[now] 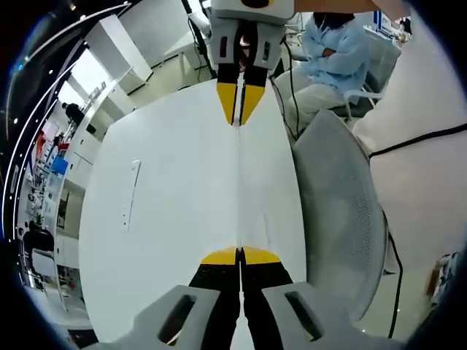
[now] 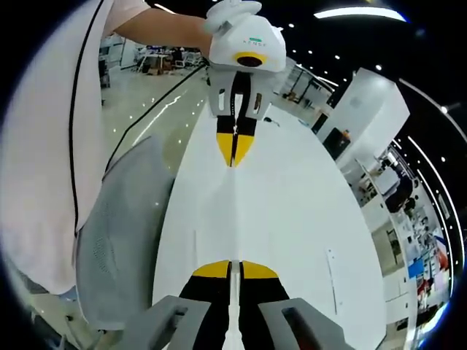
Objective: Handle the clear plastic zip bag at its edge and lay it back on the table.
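- Left gripper (image 1: 239,255): yellow tips pinched on one edge of the clear zip bag (image 1: 252,182).
- Right gripper (image 2: 233,270): tips clamped on the opposite edge.
- Bag stretched taut between both, above the white table (image 1: 168,189).
- Grey mesh chair (image 1: 343,211) beside the table.

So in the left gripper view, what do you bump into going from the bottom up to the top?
Left gripper → clear plastic zip bag, stretched edge-on → right gripper → seated person.
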A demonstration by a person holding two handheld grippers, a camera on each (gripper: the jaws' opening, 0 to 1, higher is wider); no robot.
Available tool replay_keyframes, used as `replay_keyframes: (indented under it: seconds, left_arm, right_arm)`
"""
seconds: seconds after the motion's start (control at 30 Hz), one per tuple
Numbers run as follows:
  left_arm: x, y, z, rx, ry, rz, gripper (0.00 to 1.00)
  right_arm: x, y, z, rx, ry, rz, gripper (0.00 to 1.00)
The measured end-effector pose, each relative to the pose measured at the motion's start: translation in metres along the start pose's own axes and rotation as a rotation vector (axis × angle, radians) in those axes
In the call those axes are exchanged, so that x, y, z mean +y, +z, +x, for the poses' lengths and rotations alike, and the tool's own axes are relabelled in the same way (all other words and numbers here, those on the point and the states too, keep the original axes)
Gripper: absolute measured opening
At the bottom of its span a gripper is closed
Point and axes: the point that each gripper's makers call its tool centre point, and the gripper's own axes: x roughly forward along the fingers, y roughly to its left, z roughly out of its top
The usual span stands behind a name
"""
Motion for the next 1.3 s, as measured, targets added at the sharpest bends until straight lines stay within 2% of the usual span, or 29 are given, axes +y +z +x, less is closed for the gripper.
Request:
replay_keyframes:
  seconds: [0.57,1.3]
  left_arm:
    - [0.0001,-0.0041,0.0006,0.010,0.006,0.003,0.00]
    - [0.0014,-0.0042,0.0003,-0.003,0.013,0.003,0.00]
  right_arm:
    - [0.0022,-0.0091,-0.0032,0.020,0.000,-0.004,0.00]
    - [0.0036,-0.0101,-0.0054,0.022,-0.001,-0.012,0.00]
